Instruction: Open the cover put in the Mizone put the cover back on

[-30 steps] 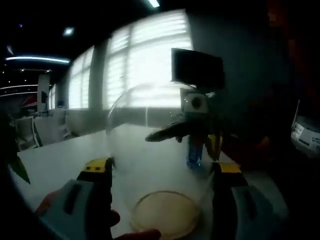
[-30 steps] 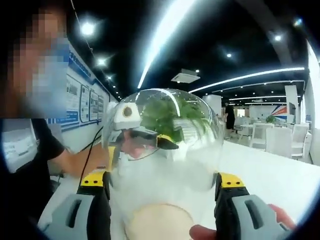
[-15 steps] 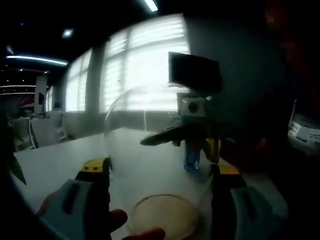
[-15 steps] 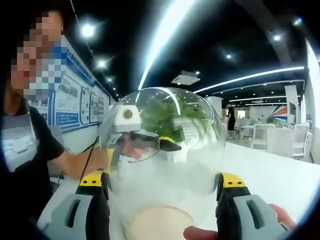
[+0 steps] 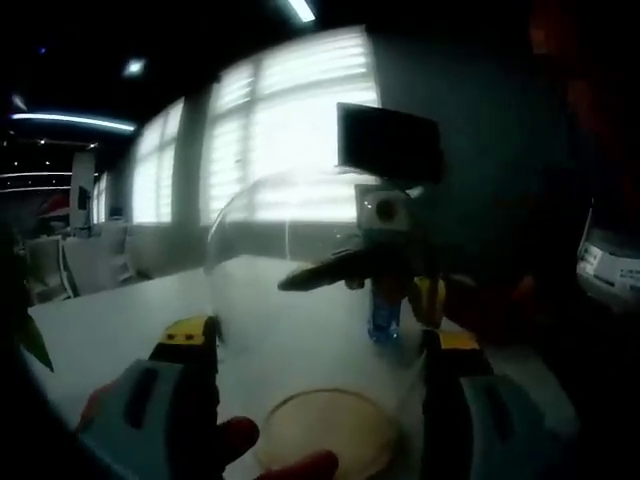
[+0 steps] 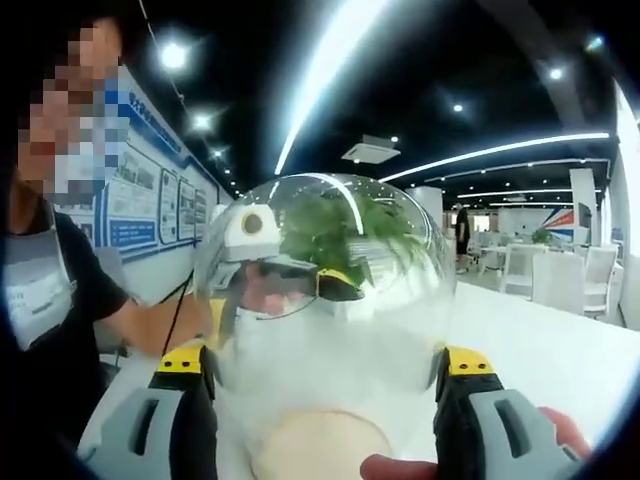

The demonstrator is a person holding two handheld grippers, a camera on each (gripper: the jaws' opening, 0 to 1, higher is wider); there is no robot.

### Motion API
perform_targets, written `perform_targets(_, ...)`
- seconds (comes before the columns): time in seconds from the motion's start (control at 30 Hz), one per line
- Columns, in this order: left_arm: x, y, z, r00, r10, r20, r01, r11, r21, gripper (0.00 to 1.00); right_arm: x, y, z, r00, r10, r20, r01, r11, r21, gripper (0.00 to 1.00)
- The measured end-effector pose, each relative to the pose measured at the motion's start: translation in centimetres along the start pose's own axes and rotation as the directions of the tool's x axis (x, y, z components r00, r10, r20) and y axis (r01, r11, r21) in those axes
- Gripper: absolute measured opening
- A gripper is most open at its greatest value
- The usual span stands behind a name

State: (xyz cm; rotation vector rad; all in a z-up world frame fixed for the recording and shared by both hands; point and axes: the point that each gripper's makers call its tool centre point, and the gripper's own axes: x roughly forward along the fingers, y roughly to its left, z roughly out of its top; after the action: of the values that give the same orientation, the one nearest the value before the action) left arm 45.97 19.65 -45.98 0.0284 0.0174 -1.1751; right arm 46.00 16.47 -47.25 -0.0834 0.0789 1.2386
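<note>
Both claws clamp the clear dome cover (image 5: 300, 300) between them: left gripper (image 5: 320, 350) and right gripper (image 6: 325, 365) each have jaws pressed on its sides. Blue bottle (image 5: 385, 315) stands on the white table (image 5: 120, 320), seen through the glass.

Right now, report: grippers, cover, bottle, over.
Left gripper and right gripper clamp cover from opposite sides. Bottle upright on table, seen through cover.
</note>
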Motion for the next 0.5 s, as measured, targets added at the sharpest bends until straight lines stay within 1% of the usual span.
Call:
perform_targets(0.27, -0.02, -0.66, 0.34, 1.0, -0.008, -0.005, 0.008, 0.999, 0.034, 0.74, -0.19, 0.57, 0.27, 1.0, 0.008, -0.004, -0.008, 0.999, -0.032, 0.87)
perform_targets(0.5, -0.11, -0.64, 0.28, 1.0, -0.018, 0.007, 0.018, 0.999, 0.028, 0.75, -0.16, 0.61, 0.27, 1.0, 0.009, 0.006, -0.009, 0.999, -0.032, 0.88)
